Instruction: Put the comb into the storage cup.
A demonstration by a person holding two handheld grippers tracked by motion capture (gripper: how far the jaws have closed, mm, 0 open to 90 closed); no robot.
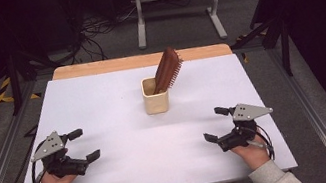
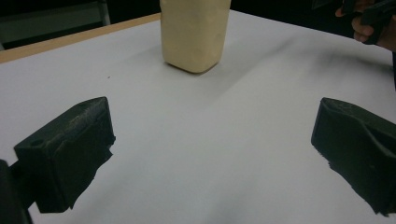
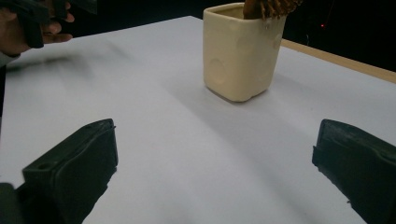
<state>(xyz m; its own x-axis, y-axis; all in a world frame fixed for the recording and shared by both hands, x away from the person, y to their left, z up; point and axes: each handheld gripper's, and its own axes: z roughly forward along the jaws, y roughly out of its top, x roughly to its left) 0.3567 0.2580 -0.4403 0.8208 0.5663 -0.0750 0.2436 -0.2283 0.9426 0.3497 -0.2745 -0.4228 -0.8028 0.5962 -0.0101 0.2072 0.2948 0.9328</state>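
step: judged pre-grasp, nothing held | left gripper [image 1: 84, 145] near left, right gripper [image 1: 212, 124] near right, both jaws wide apart, empty | brush [image 1: 167, 70] stood tilted in cup [image 1: 156, 102], table [image 1: 102, 102] centre-far | next: likely reach to cup, steady it, grip brush | writing: none readable

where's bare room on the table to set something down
Most of the white table is bare: the wide strip between the left tongs and right tongs, and both sides of the cream cup. Only the cup, holding the brush, takes space.
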